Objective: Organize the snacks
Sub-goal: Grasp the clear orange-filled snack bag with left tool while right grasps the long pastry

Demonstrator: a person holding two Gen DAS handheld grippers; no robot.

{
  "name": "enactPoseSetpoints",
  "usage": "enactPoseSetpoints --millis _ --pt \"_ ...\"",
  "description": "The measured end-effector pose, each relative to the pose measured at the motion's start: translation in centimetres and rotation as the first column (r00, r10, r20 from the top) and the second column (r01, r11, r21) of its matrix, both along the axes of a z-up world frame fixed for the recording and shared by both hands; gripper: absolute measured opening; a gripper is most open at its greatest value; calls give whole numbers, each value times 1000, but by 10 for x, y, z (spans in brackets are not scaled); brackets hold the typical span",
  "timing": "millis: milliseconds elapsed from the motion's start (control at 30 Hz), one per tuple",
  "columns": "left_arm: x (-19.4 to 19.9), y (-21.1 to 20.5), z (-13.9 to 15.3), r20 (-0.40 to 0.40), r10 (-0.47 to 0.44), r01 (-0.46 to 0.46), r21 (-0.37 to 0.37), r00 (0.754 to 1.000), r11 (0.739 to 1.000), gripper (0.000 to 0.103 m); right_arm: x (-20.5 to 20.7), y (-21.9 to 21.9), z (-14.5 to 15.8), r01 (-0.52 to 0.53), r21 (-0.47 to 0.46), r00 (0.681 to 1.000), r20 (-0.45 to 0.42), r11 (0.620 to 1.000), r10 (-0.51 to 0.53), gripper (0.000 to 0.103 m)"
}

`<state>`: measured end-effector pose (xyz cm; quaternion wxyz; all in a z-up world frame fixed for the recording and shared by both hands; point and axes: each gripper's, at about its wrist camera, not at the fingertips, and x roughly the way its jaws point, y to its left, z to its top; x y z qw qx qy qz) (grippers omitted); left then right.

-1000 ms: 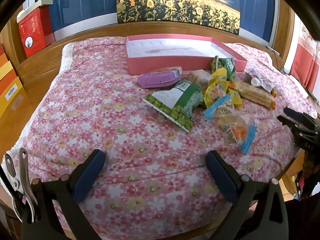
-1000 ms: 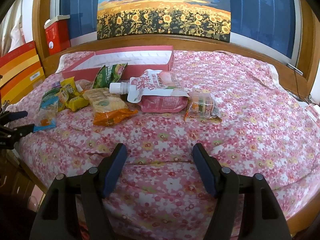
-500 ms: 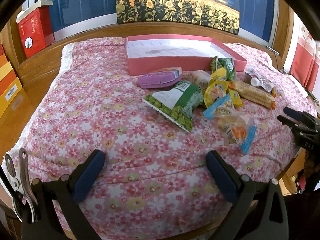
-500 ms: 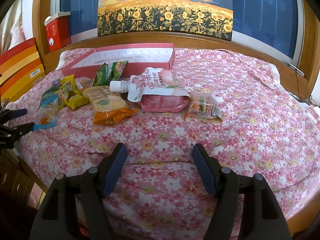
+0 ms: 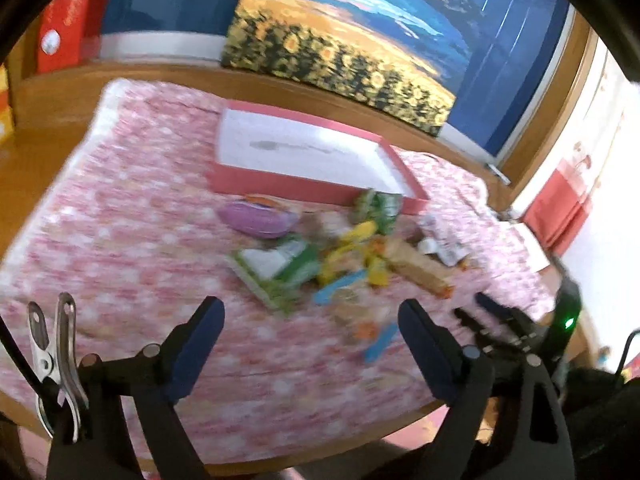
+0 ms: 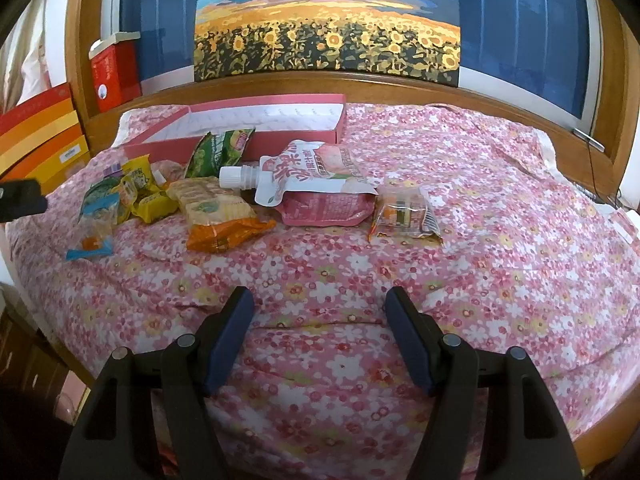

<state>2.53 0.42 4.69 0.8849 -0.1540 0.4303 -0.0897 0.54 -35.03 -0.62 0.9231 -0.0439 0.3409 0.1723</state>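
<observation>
Several snack packets lie in a heap on the floral bedspread in front of an empty pink box (image 5: 304, 184) (image 6: 280, 136). In the right wrist view I see a pink spouted pouch (image 6: 316, 188), a clear candy packet (image 6: 404, 216), an orange cracker pack (image 6: 220, 216), a green bag (image 6: 220, 152) and yellow packets (image 6: 148, 196). The blurred left wrist view shows a purple packet (image 5: 260, 220) and a green-white bag (image 5: 280, 272). My left gripper (image 5: 312, 328) is open and empty. My right gripper (image 6: 320, 316) is open and empty, short of the snacks.
A wooden headboard and sunflower painting (image 6: 328, 36) stand behind the bed. Red and orange boxes (image 6: 44, 132) are stacked at the left. The right half of the bedspread (image 6: 500, 208) holds no packets. A metal clip (image 5: 60, 352) hangs by my left gripper.
My left gripper has swung and tilted quickly, so its view is blurred and rolled. My right gripper has moved a little closer to the snacks. Both stay open.
</observation>
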Motion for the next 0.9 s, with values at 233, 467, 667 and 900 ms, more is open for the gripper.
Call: enactPoseSetpoints --millis 233,467,667,900 --pt "27 -28 -26 -79 -83 78 -65 993 995 77 -1 -1 -1 1 10 1000 7 1000 -2 70" --pt "28 -49 -33 -45 -118 119 19 992 993 59 -2 -1 0 2 10 1000 6 1000 -2 70" --pt "23 -43 -36 -28 -120 121 38 992 992 40 -2 0 0 0 5 1000 -3 1000 0 70" --pt "19 -32 -34 -16 -117 117 -10 993 993 37 13 4 9 -16 -35 995 -100 999 13 62"
